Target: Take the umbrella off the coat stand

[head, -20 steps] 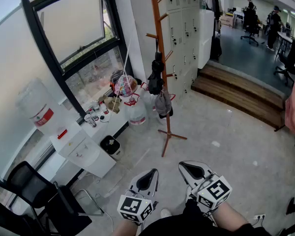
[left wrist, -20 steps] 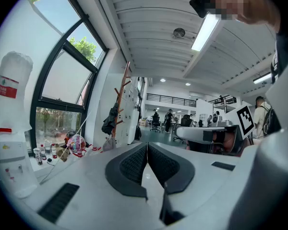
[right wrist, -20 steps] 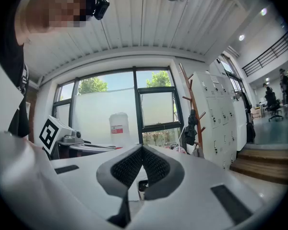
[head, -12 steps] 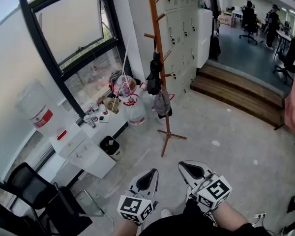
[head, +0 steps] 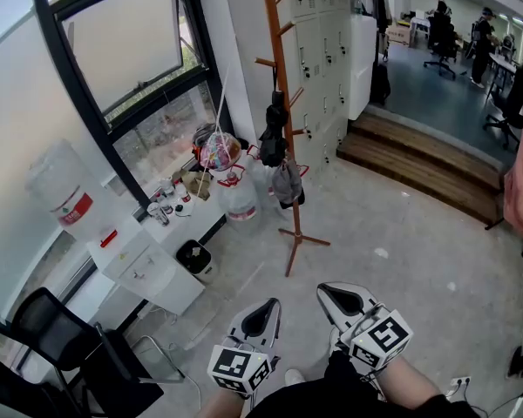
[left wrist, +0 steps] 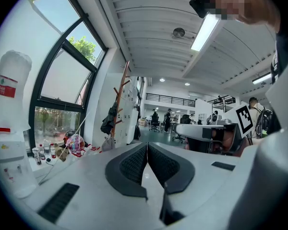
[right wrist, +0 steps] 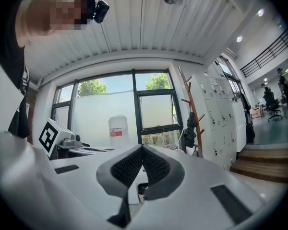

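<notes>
White and bulky, the water dispenser [head: 61, 190] stood well off to the left of the left claw [head: 268, 305], against the window wall. That claw was held low in front of the person, its jaws pressed together on nothing, probably because the approach had not begun and nothing was within reach to grip. Ahead of both claws and well apart from them rose the wooden coat stand [head: 281, 68]. The black folded umbrella [head: 273, 136] hung from a peg partway up its pole, clear of the floor, and a grey bundle [head: 288, 184] showed just below it. Just right of the left claw, the right claw [head: 331, 293] pointed the same way, its jaws likewise closed and empty. Further right lay the wooden steps [head: 418, 168].
</notes>
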{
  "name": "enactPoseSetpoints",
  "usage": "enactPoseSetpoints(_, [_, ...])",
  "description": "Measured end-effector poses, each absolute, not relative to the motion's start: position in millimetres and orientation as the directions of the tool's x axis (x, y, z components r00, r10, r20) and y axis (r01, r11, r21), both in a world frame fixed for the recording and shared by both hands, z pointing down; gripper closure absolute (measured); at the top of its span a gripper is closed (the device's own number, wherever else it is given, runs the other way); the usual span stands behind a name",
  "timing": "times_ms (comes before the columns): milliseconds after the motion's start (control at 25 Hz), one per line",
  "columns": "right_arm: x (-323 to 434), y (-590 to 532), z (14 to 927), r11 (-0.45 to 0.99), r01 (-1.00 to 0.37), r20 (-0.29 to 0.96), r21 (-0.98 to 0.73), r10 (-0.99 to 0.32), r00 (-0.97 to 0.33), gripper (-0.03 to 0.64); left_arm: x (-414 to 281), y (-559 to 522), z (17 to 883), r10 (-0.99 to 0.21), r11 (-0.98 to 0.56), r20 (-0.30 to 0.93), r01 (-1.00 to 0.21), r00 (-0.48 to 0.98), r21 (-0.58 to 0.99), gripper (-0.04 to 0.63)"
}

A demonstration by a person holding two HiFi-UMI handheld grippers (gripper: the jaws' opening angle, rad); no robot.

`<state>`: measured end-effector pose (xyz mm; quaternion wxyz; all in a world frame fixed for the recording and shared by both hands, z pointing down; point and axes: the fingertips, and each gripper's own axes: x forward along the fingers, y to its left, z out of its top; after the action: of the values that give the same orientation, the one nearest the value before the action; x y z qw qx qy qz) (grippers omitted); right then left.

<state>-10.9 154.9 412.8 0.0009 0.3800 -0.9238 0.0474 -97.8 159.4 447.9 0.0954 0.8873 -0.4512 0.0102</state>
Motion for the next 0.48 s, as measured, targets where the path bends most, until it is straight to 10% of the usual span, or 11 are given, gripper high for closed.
enactPoseSetpoints(480, [-8, 142, 408, 0.695, -0.716, 0.018, -0.066, -0.717, -0.697, 0.563, -99, 149, 438, -0.790, -0.593, 0.087, -0.793, 0.607, 0.138, 0.578])
